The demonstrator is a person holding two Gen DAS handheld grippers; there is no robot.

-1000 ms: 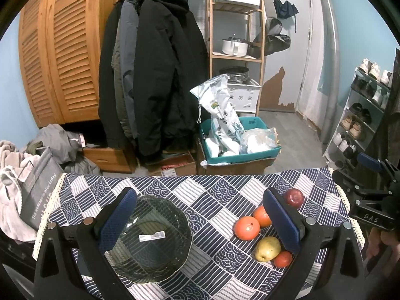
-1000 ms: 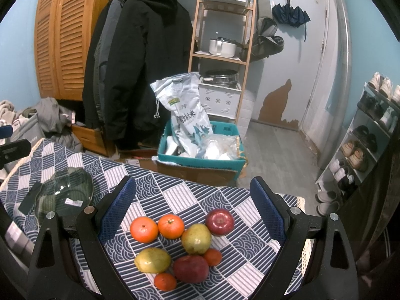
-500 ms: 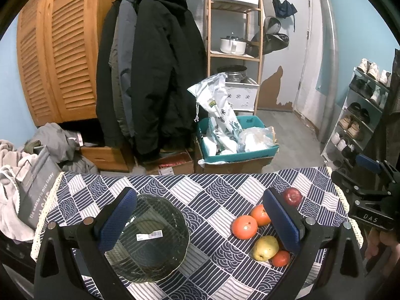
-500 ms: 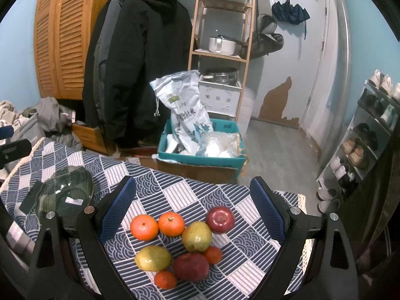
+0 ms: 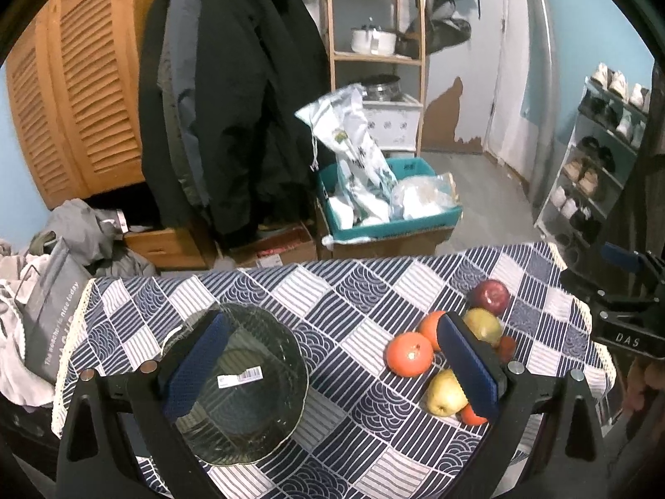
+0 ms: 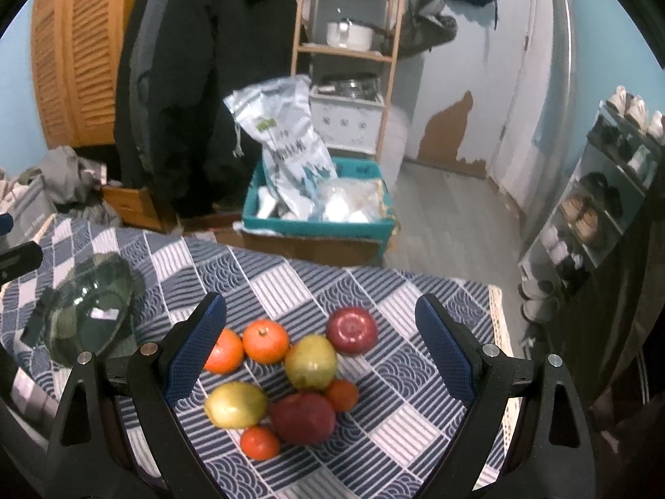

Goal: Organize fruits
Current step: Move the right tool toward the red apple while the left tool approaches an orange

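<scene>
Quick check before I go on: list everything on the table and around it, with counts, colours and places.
Glass bowl: 1, clear greenish, table's left side, empty, barcode sticker showing.
Oranges: 2, orange, cluster's far left.
Small orange fruits: 2, orange, cluster's near side.
Red apples: 2, red, one far right, one near centre.
Yellow-green fruits: 2, cluster's middle and near left.
Tablecloth: 1, navy-white patchwork.
Teal crate: 1, floor beyond table, holding bags.
Left gripper: open, over bowl.
Right gripper: open, above fruit.
</scene>
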